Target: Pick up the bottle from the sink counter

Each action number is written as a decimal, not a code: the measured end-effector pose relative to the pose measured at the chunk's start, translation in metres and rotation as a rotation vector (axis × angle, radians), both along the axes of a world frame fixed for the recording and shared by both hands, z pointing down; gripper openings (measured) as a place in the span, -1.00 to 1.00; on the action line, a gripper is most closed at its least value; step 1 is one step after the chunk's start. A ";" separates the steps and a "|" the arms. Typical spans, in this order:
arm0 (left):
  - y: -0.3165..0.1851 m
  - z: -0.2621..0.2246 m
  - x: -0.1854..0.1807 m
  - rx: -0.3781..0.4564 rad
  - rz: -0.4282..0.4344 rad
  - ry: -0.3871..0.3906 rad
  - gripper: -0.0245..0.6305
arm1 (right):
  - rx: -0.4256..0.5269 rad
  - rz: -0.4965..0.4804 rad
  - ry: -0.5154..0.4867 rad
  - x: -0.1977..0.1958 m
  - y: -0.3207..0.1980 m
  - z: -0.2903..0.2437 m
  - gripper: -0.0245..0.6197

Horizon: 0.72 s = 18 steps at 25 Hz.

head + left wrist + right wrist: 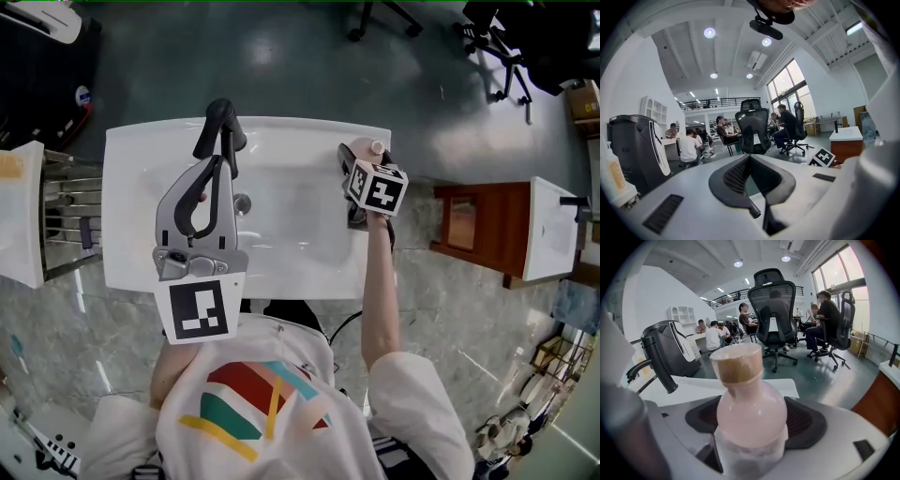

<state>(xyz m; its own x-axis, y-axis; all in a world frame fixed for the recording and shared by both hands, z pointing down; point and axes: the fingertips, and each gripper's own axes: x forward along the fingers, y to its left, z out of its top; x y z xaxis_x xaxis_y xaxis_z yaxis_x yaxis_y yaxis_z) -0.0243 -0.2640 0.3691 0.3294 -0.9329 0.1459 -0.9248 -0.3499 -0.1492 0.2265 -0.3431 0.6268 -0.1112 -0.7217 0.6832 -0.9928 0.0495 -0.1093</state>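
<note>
At sink counter's [131, 178] right edge, pinching bottle [749, 408] in right gripper [361, 169], arm [378, 281] outstretched; left gripper [751, 164] pressed together over basin [291, 220].

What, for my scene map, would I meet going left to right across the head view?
Wire rack → left tool, shut and empty → right tool shut on the bottle → wooden cabinet → second sink.
</note>
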 end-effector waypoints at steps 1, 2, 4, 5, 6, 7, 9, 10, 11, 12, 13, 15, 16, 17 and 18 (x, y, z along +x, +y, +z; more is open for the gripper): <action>0.000 0.001 -0.001 -0.002 -0.002 0.000 -0.87 | 0.003 0.002 0.005 0.000 0.000 0.000 0.28; 0.000 0.002 -0.002 -0.005 -0.004 0.000 -0.87 | 0.006 0.003 0.009 0.000 0.000 0.000 0.28; -0.001 0.003 -0.004 -0.011 -0.009 0.001 -0.87 | 0.009 0.003 0.013 0.001 0.000 -0.001 0.28; -0.001 0.003 -0.005 -0.013 -0.012 0.003 -0.87 | 0.010 0.003 0.014 0.000 0.000 -0.001 0.29; -0.001 0.003 -0.006 -0.014 -0.015 0.005 -0.87 | 0.009 0.003 0.014 0.000 0.000 -0.001 0.29; -0.001 0.003 -0.007 -0.013 -0.016 0.006 -0.87 | 0.008 0.002 0.014 0.000 0.000 -0.002 0.29; -0.002 0.002 -0.008 -0.012 -0.019 0.006 -0.87 | 0.006 0.003 0.013 0.001 0.000 -0.002 0.29; -0.002 0.002 -0.008 -0.011 -0.020 0.004 -0.87 | 0.007 0.003 0.013 0.001 0.000 -0.002 0.29; -0.001 0.003 -0.009 -0.011 -0.022 0.001 -0.87 | 0.008 0.003 0.013 0.001 0.000 -0.002 0.29; -0.001 0.003 -0.009 -0.011 -0.025 -0.001 -0.87 | 0.008 0.003 0.014 0.002 0.000 -0.002 0.29; -0.001 0.004 -0.009 -0.012 -0.026 -0.001 -0.87 | 0.009 0.002 0.014 0.002 0.000 -0.002 0.29; -0.001 0.004 -0.010 -0.013 -0.025 0.003 -0.87 | 0.010 -0.006 0.014 0.002 -0.001 -0.002 0.29; -0.001 0.004 -0.010 -0.011 -0.025 0.006 -0.87 | 0.012 -0.011 0.012 0.000 -0.001 -0.002 0.29; -0.001 0.003 -0.010 -0.009 -0.024 0.009 -0.87 | 0.012 -0.016 0.012 -0.001 -0.001 -0.001 0.29; 0.000 0.002 -0.010 -0.004 -0.021 0.007 -0.87 | 0.011 -0.019 0.011 -0.001 0.000 -0.001 0.29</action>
<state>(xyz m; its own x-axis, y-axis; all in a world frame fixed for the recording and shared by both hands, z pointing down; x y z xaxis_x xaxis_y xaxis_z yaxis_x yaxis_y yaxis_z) -0.0341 -0.2642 0.3713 0.3105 -0.9391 0.1475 -0.9332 -0.3307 -0.1408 0.2253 -0.3433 0.6259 -0.1177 -0.7270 0.6765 -0.9928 0.0699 -0.0976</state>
